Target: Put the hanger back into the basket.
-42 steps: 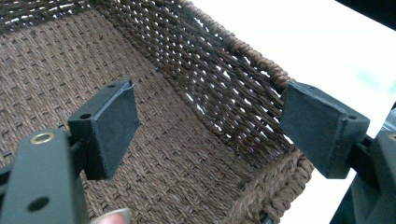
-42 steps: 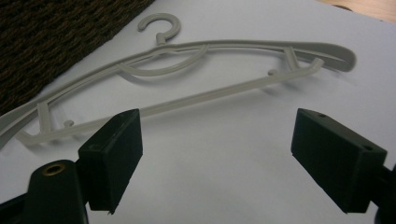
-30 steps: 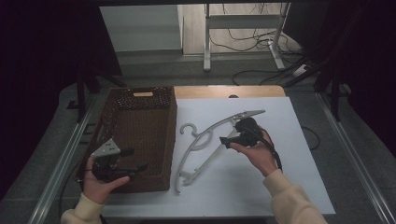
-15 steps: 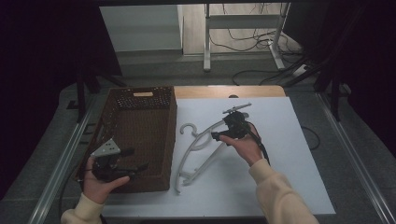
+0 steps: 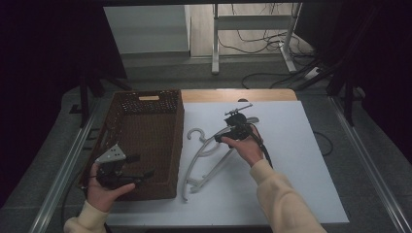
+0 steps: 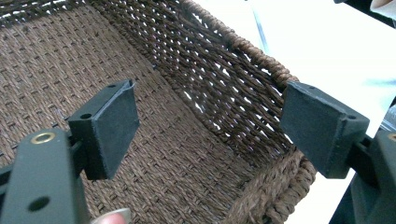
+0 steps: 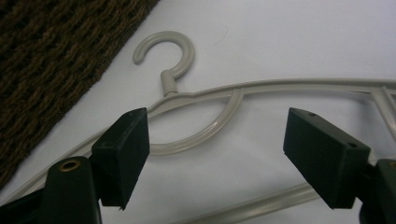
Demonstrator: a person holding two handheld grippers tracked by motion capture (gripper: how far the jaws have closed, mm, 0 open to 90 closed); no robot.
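Plastic hanger (image 7: 243,98) lies under the wide-spread right hand-held gripper (image 7: 217,154); left hand-held gripper (image 6: 208,123) gapes over basket (image 6: 196,65).

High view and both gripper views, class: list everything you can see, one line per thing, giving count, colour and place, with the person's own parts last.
Basket: one, dark brown woven, left part of the table, nothing visible inside.
Hanger: one, pale grey plastic, flat on the white sheet just right of the basket, hook toward the far side.
White sheet: one, white, covering the tabletop right of the basket.
Table: one, a wood-coloured strip showing at the far edge.
Cables: several, dark, on the floor beyond the table.
Left tongs: one pair, black, open over the basket's near end.
Right tongs: one pair, black, open just above the hanger's neck.
Hands: two, cream sleeves, entering from the near edge.
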